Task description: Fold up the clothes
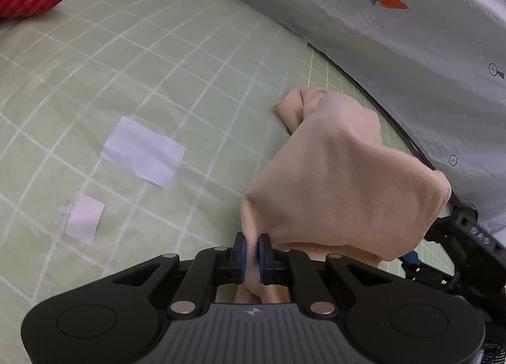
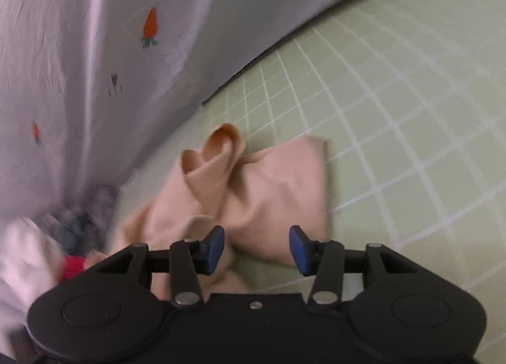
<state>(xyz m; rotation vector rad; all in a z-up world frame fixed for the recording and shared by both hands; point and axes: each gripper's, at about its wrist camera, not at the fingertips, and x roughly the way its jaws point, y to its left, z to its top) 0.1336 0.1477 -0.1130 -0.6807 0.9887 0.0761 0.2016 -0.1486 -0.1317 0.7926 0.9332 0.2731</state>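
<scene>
Folding the peach garment: grip check

Pinching a bunched corner of the peach garment [image 1: 341, 174], the left hand-held gripper [image 1: 252, 251] has its blue pads together on the fabric, which drapes away from the grip in a loose tent. The far end of the cloth rests on the green checked bed sheet [image 1: 142, 63], near the edge of the grey carrot-print cover [image 1: 395, 32].

The right hand-held gripper [image 2: 256, 248] hangs low over the same garment [image 2: 272, 187]. Its jaws stand apart, partly open, nothing clamped. Its left pad overlaps a fold; contact cannot be told.

Handling, as judged: thin knit, light, very soft, no stiffness. It sags and creases wherever unsupported and will not hold a shape by itself. A rolled cuff or opening stands up at the far side [image 2: 221, 145].

Suggested hold: an outer edge or corner opposite the left pinch, so the cloth can be drawn flat between the two grips.

Two white paper slips [image 1: 142, 152] lie on the sheet, well apart.
</scene>
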